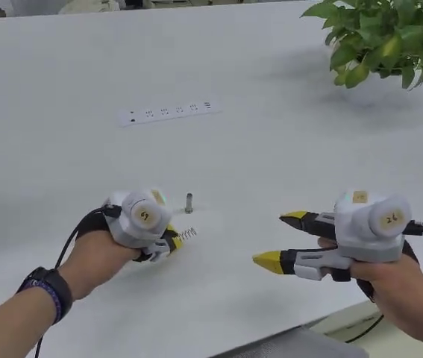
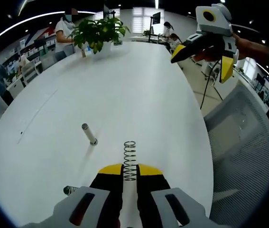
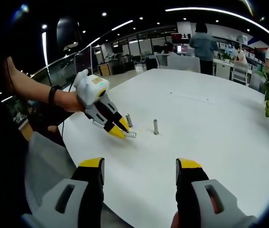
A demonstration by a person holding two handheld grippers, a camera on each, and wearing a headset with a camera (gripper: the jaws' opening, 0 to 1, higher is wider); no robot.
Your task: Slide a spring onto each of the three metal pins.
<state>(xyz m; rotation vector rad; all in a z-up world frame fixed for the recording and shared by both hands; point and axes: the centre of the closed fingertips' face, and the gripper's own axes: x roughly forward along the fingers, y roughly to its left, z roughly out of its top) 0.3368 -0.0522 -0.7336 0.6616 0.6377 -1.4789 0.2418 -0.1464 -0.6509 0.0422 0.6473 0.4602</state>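
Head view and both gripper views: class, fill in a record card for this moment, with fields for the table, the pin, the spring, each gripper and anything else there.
table: white, wide
pin: stands upright on the table, bare
spring: held by one end, sticking forward out of the left gripper, not on the pin
left gripper: shut on the spring, low over the table
right gripper: open, holding nothing, off to the side of the pin
also on table: power strip, potted plant
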